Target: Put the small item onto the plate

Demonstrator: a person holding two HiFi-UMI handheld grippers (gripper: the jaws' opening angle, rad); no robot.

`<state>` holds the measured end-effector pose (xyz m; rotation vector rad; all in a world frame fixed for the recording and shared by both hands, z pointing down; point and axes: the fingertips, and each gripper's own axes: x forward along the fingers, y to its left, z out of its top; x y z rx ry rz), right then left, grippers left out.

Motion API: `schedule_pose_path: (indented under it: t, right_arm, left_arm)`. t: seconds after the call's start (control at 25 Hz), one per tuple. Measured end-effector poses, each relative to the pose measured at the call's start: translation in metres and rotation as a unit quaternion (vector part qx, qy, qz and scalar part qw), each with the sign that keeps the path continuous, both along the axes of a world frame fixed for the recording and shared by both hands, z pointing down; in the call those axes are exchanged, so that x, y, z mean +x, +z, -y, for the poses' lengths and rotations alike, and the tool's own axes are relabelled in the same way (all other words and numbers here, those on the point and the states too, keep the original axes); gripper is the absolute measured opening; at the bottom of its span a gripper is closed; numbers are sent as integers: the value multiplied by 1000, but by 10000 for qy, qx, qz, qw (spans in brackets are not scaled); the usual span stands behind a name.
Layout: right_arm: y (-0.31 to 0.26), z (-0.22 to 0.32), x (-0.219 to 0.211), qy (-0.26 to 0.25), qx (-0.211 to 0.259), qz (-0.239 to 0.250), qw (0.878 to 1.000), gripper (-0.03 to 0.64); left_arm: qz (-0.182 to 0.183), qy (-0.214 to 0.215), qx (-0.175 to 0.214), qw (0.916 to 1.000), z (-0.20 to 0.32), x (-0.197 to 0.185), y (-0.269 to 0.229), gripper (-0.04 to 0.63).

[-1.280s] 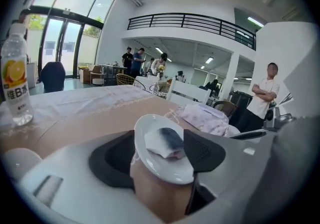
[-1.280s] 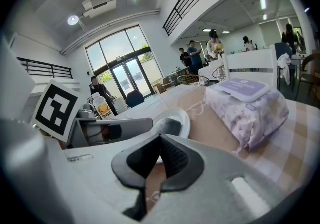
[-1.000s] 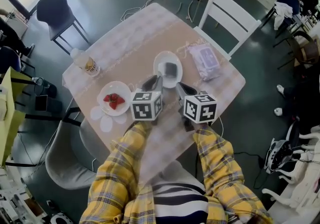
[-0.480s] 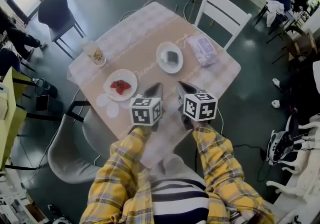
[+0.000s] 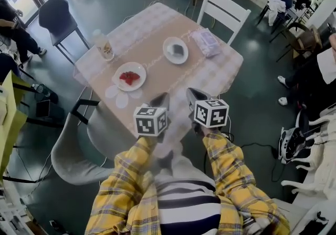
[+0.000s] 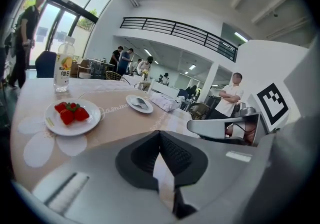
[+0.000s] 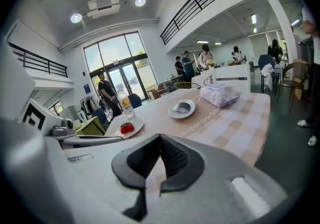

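Observation:
A small dark grey item lies on a small white plate at the far middle of the table; the same item shows in both gripper views. A second plate holds red strawberries. My left gripper and right gripper hover side by side over the table's near edge, well short of both plates. Both are shut with nothing between the jaws, as the left gripper and right gripper views show.
A drink bottle stands at the table's left corner and a wipes packet lies at the far right. A white chair stands behind the table, a grey chair at its near left. People stand and sit around the hall.
Both grippers have drawn back from beside the small plate to the table's near edge. The table now looks farther away in the head view.

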<state>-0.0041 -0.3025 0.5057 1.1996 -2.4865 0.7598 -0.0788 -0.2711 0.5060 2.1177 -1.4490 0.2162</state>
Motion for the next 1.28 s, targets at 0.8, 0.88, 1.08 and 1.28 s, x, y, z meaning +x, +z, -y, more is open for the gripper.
schedule_pose_path:
  t: [0.8, 0.88, 1.08, 1.28]
  right_arm:
    - [-6, -109, 17, 41, 192, -141, 9997, -5]
    - [-4, -118, 17, 34, 194, -154, 9997, -5]
    - [1, -139, 17, 10, 183, -186, 9997, -5]
    - [1, -155, 21, 36, 169, -125, 9998, -5]
  left_arm:
    - [-231, -145, 266, 9993, -111, 0, -19, 0]
    - [-256, -184, 261, 9992, -118, 0, -17, 0]
    - [-286, -245, 199, 9991, -132, 0, -12, 0]
    - [-323, -250, 187, 9990, -144, 2, -11, 0]
